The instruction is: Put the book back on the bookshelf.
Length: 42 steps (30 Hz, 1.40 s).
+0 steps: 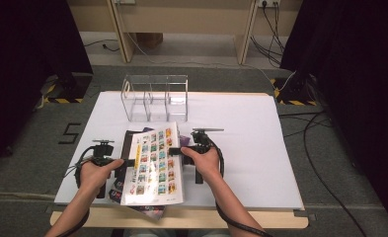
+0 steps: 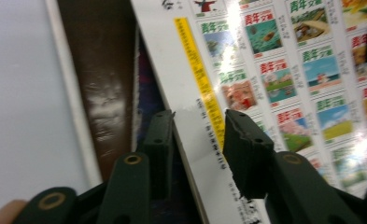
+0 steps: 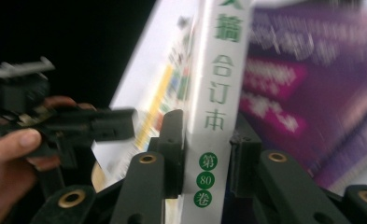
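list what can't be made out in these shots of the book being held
- Purple book: right gripper view, blurred; title unreadable.
- Dark book: high view, mostly covered by the white book.
- White book's small print: left gripper view, blurred and glared.
- Clear organizer: high view, too small to tell contents.

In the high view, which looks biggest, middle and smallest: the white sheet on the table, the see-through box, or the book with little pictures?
Largest to smallest, as they look in the high view:
1. White sheet, by far the biggest.
2. Book.
3. Clear box.
The book and box look close in size, and the box lies farther from the camera, so that order is unsure.
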Each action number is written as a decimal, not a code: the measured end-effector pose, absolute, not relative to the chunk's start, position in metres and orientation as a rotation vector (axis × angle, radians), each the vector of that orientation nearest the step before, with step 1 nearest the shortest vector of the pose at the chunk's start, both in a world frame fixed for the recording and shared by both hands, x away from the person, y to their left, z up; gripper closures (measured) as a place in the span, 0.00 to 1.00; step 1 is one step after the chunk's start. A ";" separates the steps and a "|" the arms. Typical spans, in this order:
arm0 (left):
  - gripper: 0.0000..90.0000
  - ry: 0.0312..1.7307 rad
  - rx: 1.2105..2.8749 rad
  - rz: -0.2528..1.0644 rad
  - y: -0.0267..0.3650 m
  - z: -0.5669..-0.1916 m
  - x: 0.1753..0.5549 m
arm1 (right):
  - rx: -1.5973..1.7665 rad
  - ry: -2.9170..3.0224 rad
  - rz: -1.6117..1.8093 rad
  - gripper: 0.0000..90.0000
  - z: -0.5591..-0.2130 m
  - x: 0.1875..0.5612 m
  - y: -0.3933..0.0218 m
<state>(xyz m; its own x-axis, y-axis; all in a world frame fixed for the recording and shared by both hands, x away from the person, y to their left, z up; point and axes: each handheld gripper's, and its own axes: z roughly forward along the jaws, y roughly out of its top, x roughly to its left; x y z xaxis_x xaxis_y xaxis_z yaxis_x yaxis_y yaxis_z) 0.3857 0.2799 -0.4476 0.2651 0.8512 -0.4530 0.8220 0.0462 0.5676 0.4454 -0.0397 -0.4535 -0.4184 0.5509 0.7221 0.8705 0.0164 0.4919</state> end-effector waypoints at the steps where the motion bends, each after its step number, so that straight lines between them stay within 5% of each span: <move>1: 0.63 1.532 1.733 0.067 0.281 -0.444 0.385 | -1.457 -1.976 -1.399 0.82 -0.446 0.444 -0.039; 18: 0.56 1.446 1.582 0.258 0.289 -0.400 0.382 | -1.413 -2.309 -2.041 0.83 -0.333 0.425 -0.020; 42: 0.49 1.447 1.628 0.260 0.276 -0.409 0.394 | -1.420 -2.409 -2.073 0.82 -0.398 0.407 -0.028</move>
<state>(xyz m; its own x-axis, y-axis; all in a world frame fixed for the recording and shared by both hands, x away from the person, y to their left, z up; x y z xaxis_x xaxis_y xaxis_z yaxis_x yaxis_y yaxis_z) 0.3936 0.2762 -0.4089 0.2888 0.8715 -0.3964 0.6791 0.1054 0.7264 0.4068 -0.0283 -0.3980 -0.6196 0.7467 0.2418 0.3504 -0.0126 0.9365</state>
